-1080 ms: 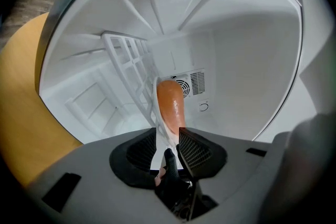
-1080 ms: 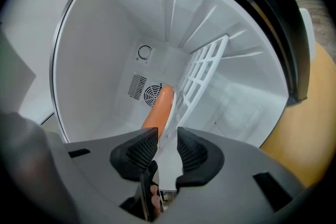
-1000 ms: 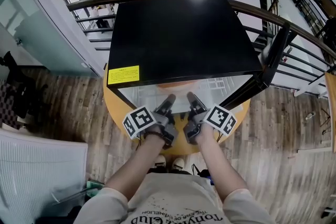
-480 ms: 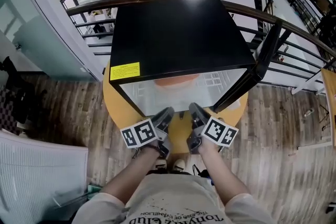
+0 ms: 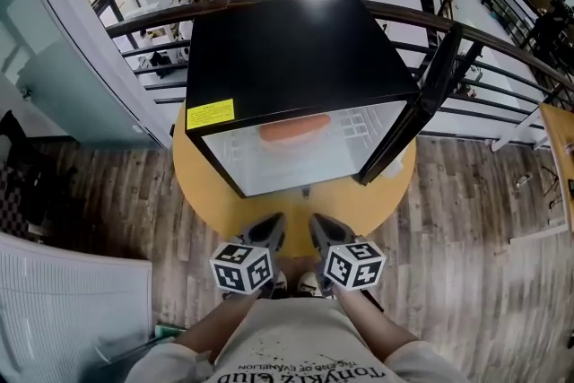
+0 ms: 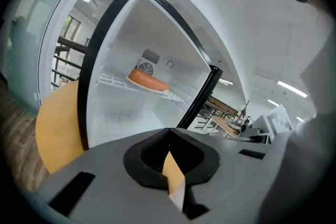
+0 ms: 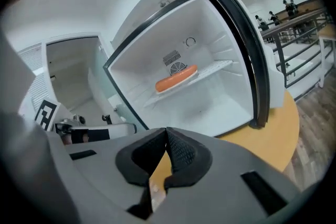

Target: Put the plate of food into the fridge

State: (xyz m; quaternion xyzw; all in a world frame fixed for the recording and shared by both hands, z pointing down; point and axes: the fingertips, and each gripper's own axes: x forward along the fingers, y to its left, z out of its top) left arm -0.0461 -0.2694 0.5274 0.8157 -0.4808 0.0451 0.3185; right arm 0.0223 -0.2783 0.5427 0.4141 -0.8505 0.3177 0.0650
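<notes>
With their jaws pressed together on nothing, the left tool [image 5: 268, 231] and right tool [image 5: 320, 230] hang at six o'clock from the open fridge [image 5: 287, 49]; the plate of food [image 5: 294, 129] rests on its shelf [image 7: 220, 66].

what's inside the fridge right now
A plate of food sits on the shelf, with a vent behind it. The space below looks bare. The door is seen edge-on, so its inner side is hidden.

left tongs [image 5: 272, 221], right tongs [image 5: 316, 221]: grey, black-lined | cubes [image 5: 242, 267]: square markers | shirt [image 5: 296, 354]: beige, printed
</notes>
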